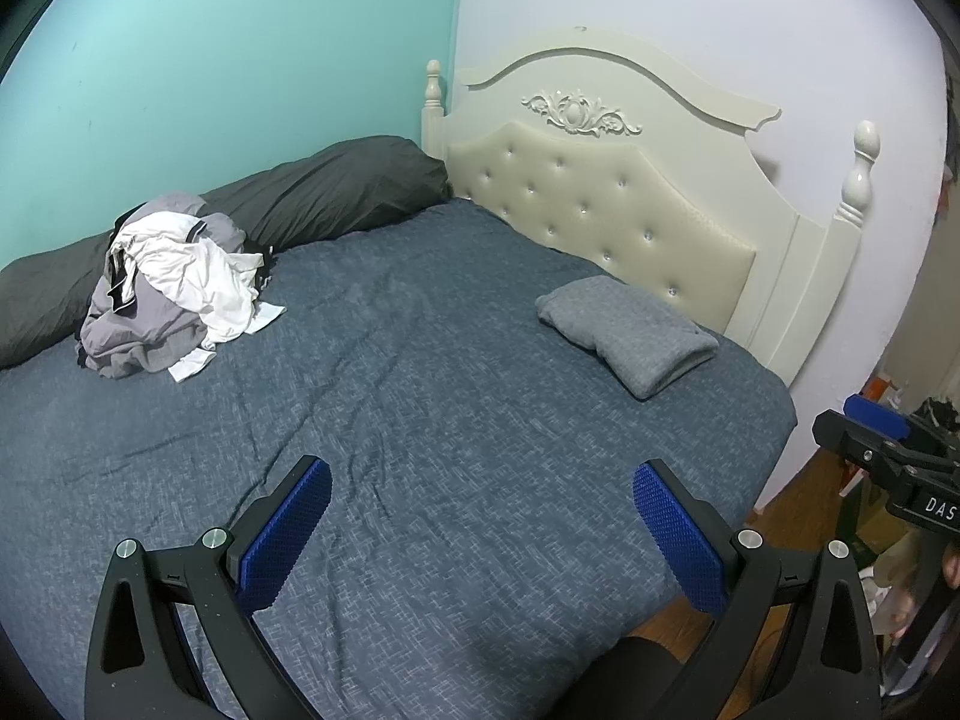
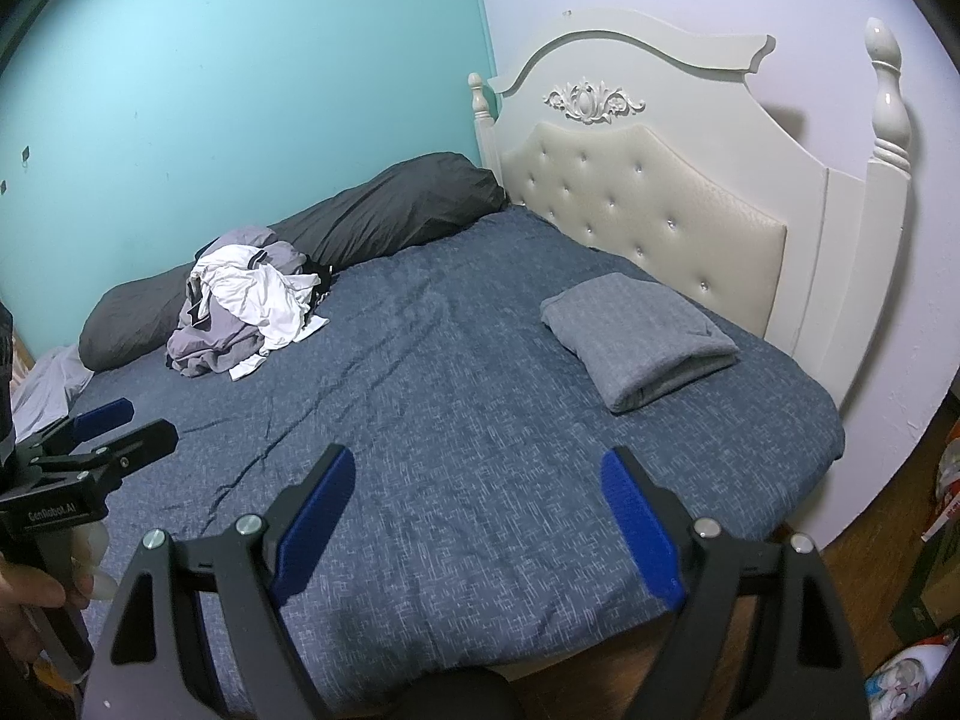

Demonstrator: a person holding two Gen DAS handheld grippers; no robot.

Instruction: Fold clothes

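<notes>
Bed (image 1: 420, 390): folded garment (image 1: 627, 333) slantwise (toward headboard (image 1: 600, 204))

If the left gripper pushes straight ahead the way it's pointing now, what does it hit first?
Most likely the bare blue bedspread: the open left gripper aims down at it. The clothes pile lies off left, the folded grey garment off right.

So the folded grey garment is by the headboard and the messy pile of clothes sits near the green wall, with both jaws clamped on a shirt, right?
Not quite. The folded grey garment and the pile of clothes are as you say, but both wrist views show the jaws open and empty above the bed.
</notes>
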